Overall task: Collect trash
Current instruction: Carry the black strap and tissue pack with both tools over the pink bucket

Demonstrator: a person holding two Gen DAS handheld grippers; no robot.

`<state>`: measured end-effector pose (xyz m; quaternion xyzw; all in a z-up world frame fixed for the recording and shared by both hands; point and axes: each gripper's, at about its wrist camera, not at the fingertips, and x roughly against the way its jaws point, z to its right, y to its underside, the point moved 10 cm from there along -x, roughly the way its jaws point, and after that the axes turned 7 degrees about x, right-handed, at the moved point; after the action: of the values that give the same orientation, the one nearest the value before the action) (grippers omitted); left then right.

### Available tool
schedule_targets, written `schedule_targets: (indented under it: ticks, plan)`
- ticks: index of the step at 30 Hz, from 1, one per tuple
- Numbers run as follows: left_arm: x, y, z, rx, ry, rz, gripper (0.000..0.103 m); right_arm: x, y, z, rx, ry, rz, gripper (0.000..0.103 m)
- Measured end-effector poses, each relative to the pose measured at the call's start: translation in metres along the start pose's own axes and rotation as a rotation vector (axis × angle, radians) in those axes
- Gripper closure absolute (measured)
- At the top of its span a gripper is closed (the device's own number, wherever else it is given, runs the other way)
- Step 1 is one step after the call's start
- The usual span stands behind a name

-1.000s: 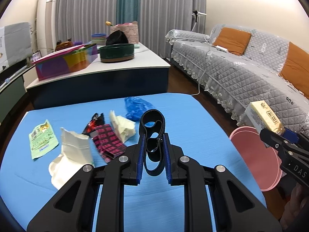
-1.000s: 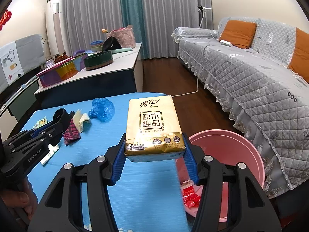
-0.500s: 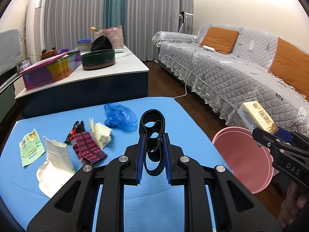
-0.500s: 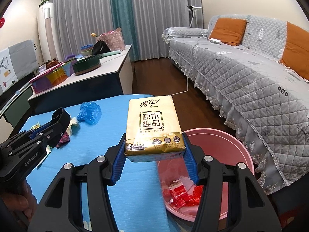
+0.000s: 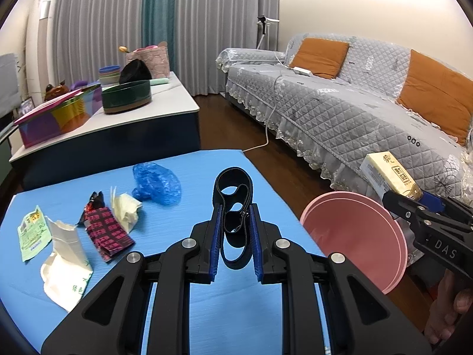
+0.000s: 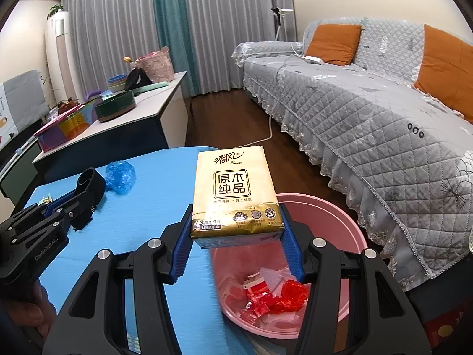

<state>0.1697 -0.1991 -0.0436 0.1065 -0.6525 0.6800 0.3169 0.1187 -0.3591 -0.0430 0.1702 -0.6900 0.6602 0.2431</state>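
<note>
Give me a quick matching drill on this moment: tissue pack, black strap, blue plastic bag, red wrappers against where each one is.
Things:
1. tissue pack
2. black strap
3. blue plastic bag
4. red wrappers

Places:
A. lying on the blue table
B. inside the pink bin
C. clamped in the right gripper
D. clamped in the left gripper

Pairs: 1-C, 2-D, 3-A, 4-B

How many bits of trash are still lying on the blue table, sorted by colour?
Blue crumpled bag: 1
Cream crumpled wrapper: 1
Red and black wrapper: 1
White paper bag: 1
Green packet: 1
Total on the blue table: 5
</note>
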Motion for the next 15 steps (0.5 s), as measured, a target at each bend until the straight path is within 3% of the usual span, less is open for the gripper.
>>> schedule_targets:
  ticks: [15]
  plan:
    - [-0.008, 0.005, 0.062, -0.057, 0.148, -0.028, 0.085, 0.0, 0.008, 0.044, -0.06, 0.054, -0.019, 0.049]
